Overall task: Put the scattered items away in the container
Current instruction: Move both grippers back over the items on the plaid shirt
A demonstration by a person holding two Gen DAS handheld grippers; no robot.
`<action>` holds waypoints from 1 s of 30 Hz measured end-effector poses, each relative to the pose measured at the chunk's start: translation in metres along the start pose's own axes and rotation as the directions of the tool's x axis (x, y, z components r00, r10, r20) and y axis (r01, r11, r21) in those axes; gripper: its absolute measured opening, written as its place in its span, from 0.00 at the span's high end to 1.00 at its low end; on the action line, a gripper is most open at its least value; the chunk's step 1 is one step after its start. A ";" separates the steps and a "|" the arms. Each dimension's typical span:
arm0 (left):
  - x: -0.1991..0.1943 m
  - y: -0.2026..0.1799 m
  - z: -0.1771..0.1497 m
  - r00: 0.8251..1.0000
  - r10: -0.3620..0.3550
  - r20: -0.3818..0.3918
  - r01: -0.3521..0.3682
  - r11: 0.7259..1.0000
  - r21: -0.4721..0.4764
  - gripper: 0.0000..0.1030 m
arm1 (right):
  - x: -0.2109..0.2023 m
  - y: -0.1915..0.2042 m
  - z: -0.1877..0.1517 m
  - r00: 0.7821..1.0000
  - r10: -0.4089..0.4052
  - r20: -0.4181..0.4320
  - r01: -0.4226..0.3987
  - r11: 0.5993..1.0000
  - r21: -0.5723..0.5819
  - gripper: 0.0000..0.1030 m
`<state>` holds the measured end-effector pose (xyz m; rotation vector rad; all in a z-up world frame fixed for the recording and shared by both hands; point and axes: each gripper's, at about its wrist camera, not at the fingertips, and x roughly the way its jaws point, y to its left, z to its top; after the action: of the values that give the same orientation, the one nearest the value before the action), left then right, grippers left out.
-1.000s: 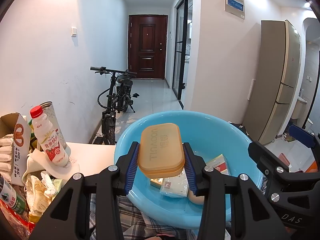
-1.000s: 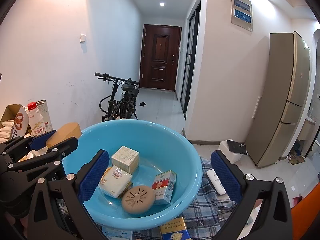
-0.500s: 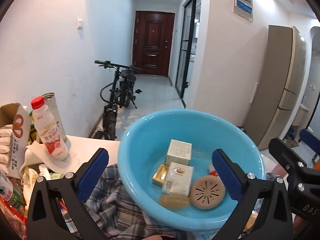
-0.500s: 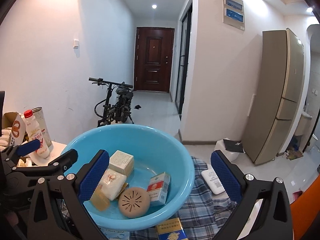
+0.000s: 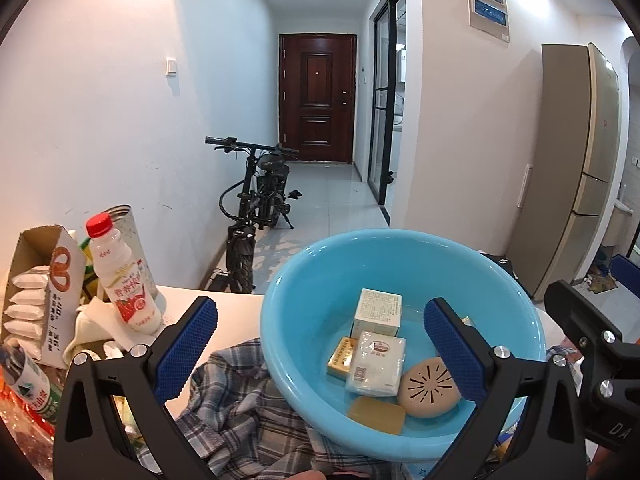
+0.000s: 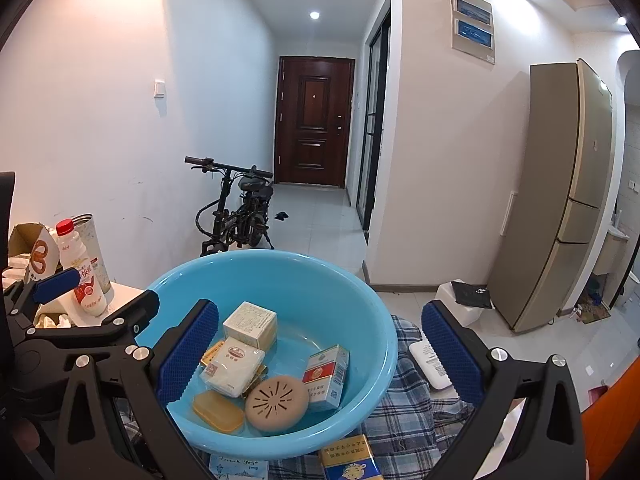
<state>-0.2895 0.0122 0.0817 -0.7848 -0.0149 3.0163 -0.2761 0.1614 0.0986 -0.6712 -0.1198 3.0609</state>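
Note:
A light blue basin (image 5: 400, 248) (image 6: 360, 304) sits on a plaid cloth. Inside lie an amber soap bar (image 5: 376, 414) (image 6: 218, 410), a tan round vented case (image 5: 428, 394) (image 6: 277, 402), a white packet (image 5: 376, 362) (image 6: 232, 366), a white box (image 5: 378, 312) (image 6: 250, 324), a yellow pack (image 5: 340, 358) and a red and white cigarette pack (image 6: 326, 376). My left gripper (image 5: 320, 356) is open and empty just before the basin's near left rim. My right gripper (image 6: 320, 356) is open and empty above the basin's near side.
A blue and gold box (image 6: 350, 462) and a white card (image 6: 238, 466) lie on the plaid cloth (image 6: 404, 420) in front of the basin. A white remote (image 6: 430, 364) lies to its right. A drink bottle (image 5: 122, 280), a tin and a snack carton (image 5: 44, 292) crowd the left.
My left gripper opened and dropped the amber soap bar into the basin, then drew back and to the left. My right gripper stayed open and shifted slightly.

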 end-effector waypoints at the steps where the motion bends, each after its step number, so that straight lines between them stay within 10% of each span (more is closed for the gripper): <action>1: -0.002 0.000 0.001 1.000 0.004 0.004 -0.004 1.000 0.000 0.00 | -0.001 0.001 0.001 1.000 0.001 0.001 -0.001 1.000 0.000 0.00; 20: -0.113 0.012 -0.002 0.993 0.033 0.111 -0.033 0.999 -0.001 0.00 | -0.099 0.009 0.000 0.996 0.005 0.092 -0.007 1.000 0.013 0.00; 30: -0.197 0.009 -0.057 0.985 0.066 0.158 -0.079 0.994 0.079 0.00 | -0.181 0.002 -0.047 0.994 0.020 0.106 -0.021 1.000 0.016 0.00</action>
<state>-0.0898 -0.0014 0.1276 -0.5547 0.1414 3.1143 -0.0920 0.1585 0.1319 -0.5119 -0.0876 3.1135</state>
